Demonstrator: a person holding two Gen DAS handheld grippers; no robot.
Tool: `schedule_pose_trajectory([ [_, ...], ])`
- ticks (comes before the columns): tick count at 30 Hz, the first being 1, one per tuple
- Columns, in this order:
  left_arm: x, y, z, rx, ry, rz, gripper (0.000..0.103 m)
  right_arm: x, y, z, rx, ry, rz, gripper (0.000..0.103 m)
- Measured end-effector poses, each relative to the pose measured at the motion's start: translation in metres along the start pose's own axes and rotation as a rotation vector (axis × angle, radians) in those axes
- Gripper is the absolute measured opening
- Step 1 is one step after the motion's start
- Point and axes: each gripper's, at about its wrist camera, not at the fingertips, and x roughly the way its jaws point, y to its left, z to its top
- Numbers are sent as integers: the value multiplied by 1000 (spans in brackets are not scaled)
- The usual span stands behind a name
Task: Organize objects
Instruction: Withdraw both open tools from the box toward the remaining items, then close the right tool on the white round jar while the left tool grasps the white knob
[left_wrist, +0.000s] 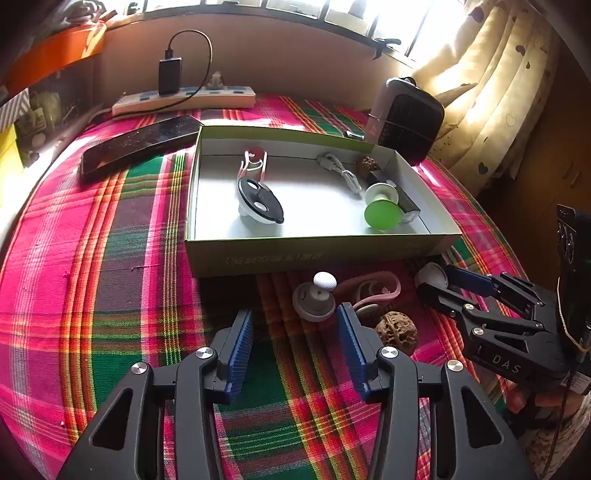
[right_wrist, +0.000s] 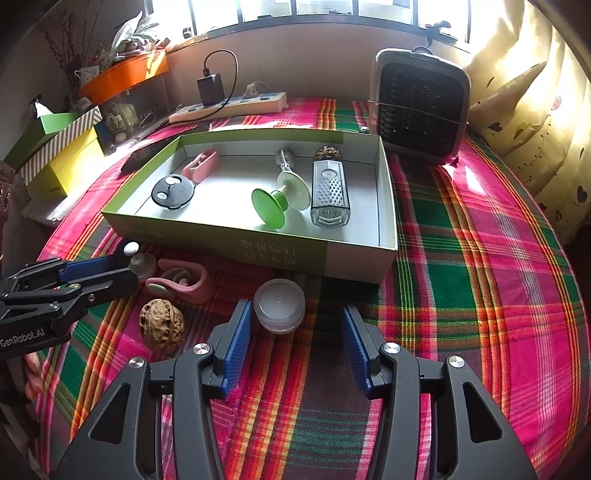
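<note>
Plaid woven cloth (right_wrist: 461, 258) in pink, green and orange covers the table, its weave ribbed and matte. At the centre of both views sits a shallow cardboard tray (right_wrist: 258, 247) — green outside, white inside, rectangular with low walls.

Inside the tray:
- a black domed disc (right_wrist: 173, 192) with white spots, at the left;
- a pink clip (right_wrist: 201, 162) behind it;
- a green spool-shaped piece (right_wrist: 275, 203), lying on its side;
- a clear ribbed plastic device (right_wrist: 330, 192), oblong, at the right;
- a white cable (left_wrist: 341, 171) and a brown wrinkled nut (right_wrist: 328, 152) at the far wall.

In front of the tray, on the cloth, lie the loose items. A small round translucent jar (right_wrist: 279, 306) rests at lower centre of the right wrist view, between the blue ribbed pads (right_wrist: 238, 343); the right gripper (right_wrist: 295, 332) stands released, and a gap shows on each side of the jar. A walnut (right_wrist: 161, 325) with a deeply furrowed shell lies at lower left, beside a pink curved earhook (right_wrist: 184, 282).

In the left wrist view, a grey round knob with a white ball tip (left_wrist: 316, 299) lies just ahead of the left gripper (left_wrist: 295, 336), which is also released — nothing sits between its pads.

Upper frame: a white power strip (left_wrist: 184, 99) with a black charger (left_wrist: 169, 75), a dark phone (left_wrist: 140, 144) and a black grilled heater (right_wrist: 421, 103).
</note>
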Motion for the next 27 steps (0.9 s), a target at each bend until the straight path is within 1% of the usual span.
schedule_pose_trajectory([
  [10,7,-7,6,41,-4,51,44,4,1,4,-25,4,-33,49],
  [14,9,-7,6,56,-7,81,44,5,0,5,-26,6,-40,53],
  [18,8,-6,7,50,-13,87,44,5,0,6,-27,7,-40,54],
  [23,12,-8,9,55,-15,122,44,6,2,8,-35,5,-52,54],
  [27,12,-8,8,56,-21,123,44,7,0,8,-28,6,-44,54],
])
